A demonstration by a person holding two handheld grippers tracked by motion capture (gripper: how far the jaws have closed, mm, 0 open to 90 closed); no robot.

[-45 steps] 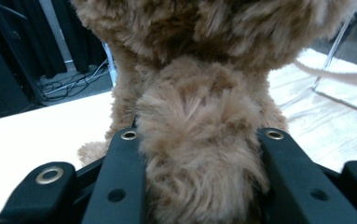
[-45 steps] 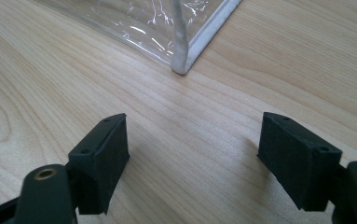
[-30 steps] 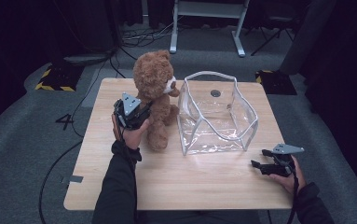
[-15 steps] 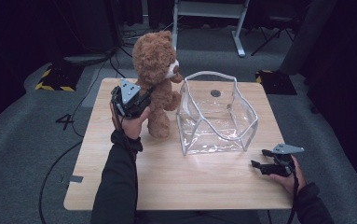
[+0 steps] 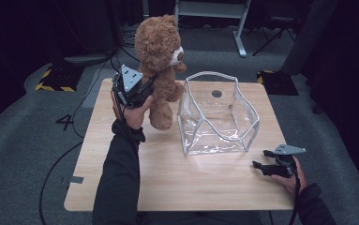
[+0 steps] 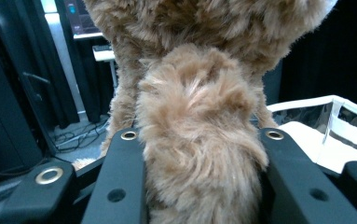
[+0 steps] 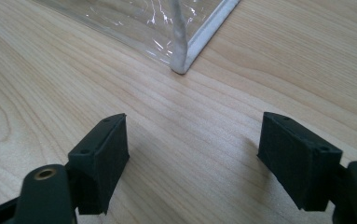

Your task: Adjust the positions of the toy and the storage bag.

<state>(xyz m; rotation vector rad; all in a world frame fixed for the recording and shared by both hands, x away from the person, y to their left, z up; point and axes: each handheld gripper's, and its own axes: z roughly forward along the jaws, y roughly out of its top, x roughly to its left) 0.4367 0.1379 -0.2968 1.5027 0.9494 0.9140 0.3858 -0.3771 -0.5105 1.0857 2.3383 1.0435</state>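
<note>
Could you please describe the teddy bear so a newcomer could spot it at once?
On the wooden table, look left of the clear plastic bin. The teddy bear hangs there, gripped by the left gripper. It is the one brown, furry thing.

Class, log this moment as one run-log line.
left gripper: shut on teddy bear, lifted | right gripper: open, resting on table | clear bin: empty

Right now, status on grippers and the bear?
Left gripper shut on bear, bear off the table. Right gripper open, low by clear bin. Nothing between bear and bin.
</note>
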